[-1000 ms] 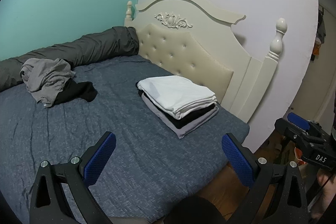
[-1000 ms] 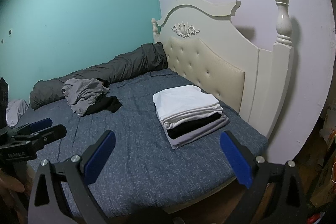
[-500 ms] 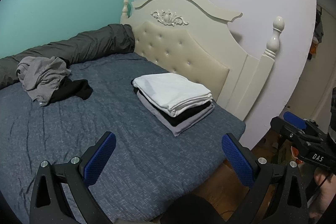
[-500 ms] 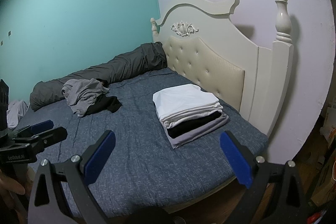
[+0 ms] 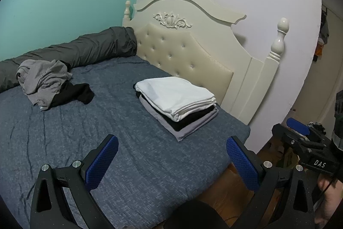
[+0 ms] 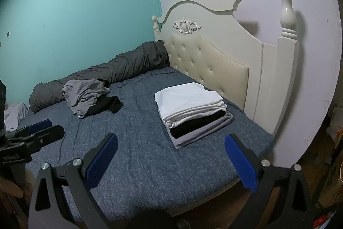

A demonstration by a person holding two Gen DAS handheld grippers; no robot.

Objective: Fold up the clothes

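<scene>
Partway through, by our read. Folded stack [image 5: 176,103] (white on top, black under it, grey at the bottom) sits near the bed [image 5: 133,156] corner by the headboard [image 5: 184,53]. Still to fold: crumpled grey garment [image 5: 44,81] lying on a black one [image 5: 76,93], toward the bed's far edge beside the rolled dark duvet [image 5: 85,50]. Possibly another pale item past the bed's left edge in the right wrist view; too dim to confirm. Left gripper [image 5: 171,161] and right gripper [image 6: 171,160] both hang spread wide over the near edge, holding nothing. We'd go for the grey one next.
</scene>
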